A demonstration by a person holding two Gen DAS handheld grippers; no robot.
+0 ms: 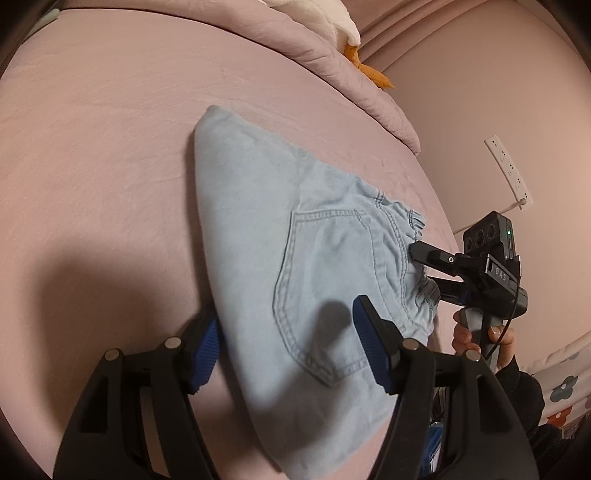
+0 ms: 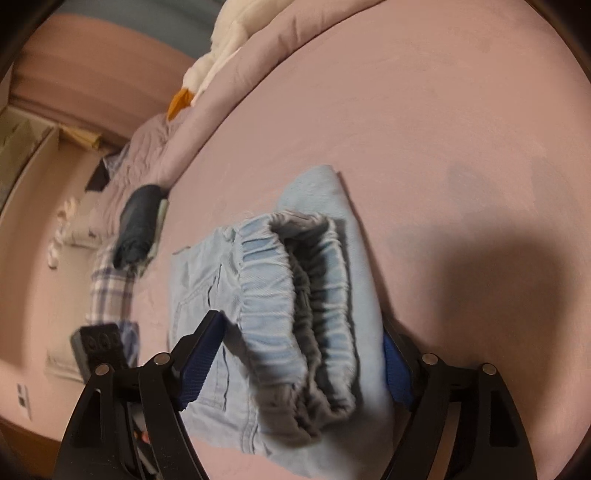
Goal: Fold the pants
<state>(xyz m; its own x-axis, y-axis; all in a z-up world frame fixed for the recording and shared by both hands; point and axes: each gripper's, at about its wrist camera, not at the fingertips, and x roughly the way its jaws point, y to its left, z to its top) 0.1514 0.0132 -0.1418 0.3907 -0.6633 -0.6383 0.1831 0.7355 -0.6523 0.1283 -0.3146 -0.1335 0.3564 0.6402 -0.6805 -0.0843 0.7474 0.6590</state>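
Left wrist view: folded pants [image 1: 295, 266] lie on the pink bed [image 1: 110, 166]; the left gripper [image 1: 288, 354] is released, its fingers straddling the near edge; the right gripper [image 1: 424, 267] is spread at the waistband [image 2: 295, 306], pads clear of the cloth.

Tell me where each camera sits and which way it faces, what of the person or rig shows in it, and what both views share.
Left wrist: sits on the left gripper, looking down along its blue-padded fingers at the folded pants on the pink bed; the right gripper and the hand holding it show at the waistband.
Right wrist: sits on the right gripper, looking down at the waistband; its own fingers straddle the pants, pads not pressing.
Shared: the pants, the bed and a white plush.
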